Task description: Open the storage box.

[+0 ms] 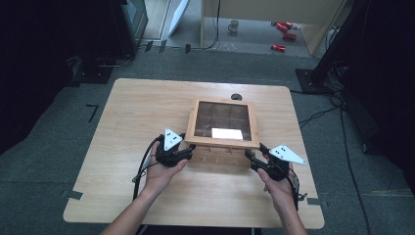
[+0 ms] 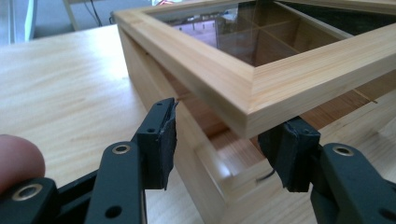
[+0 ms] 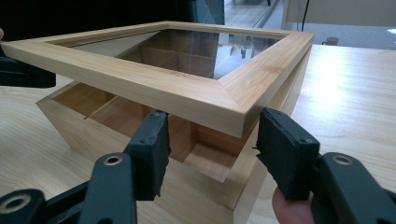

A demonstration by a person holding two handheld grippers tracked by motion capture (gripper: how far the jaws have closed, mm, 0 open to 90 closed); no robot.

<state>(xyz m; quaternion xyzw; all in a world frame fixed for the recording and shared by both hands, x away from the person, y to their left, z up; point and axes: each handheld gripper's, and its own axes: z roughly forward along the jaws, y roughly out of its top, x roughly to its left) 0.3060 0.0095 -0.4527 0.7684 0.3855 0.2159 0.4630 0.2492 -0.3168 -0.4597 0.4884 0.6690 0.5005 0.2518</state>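
Observation:
A light wooden box [image 1: 215, 160] with inner compartments sits mid-table, its glass-paned lid [image 1: 222, 143] tilted up at the front. My left gripper [image 1: 190, 152] is at the lid's front left corner and my right gripper [image 1: 248, 157] at its front right corner. In the left gripper view the lid [image 2: 224, 79] corner hangs just above the gap of the open left gripper [image 2: 224, 147], over the box wall [image 2: 205, 186]. In the right gripper view the open right gripper [image 3: 217, 156] straddles the lid [image 3: 140, 88] corner from below, above the box [image 3: 93, 135]. A white label [image 1: 226, 133] lies on the glass.
The wooden table [image 1: 137, 112] has bare room left of and in front of the box, and a cable hole [image 1: 236, 97] behind it. On the floor beyond are a mug [image 1: 234, 25], red cans [image 1: 284, 28] and dark stands at both sides.

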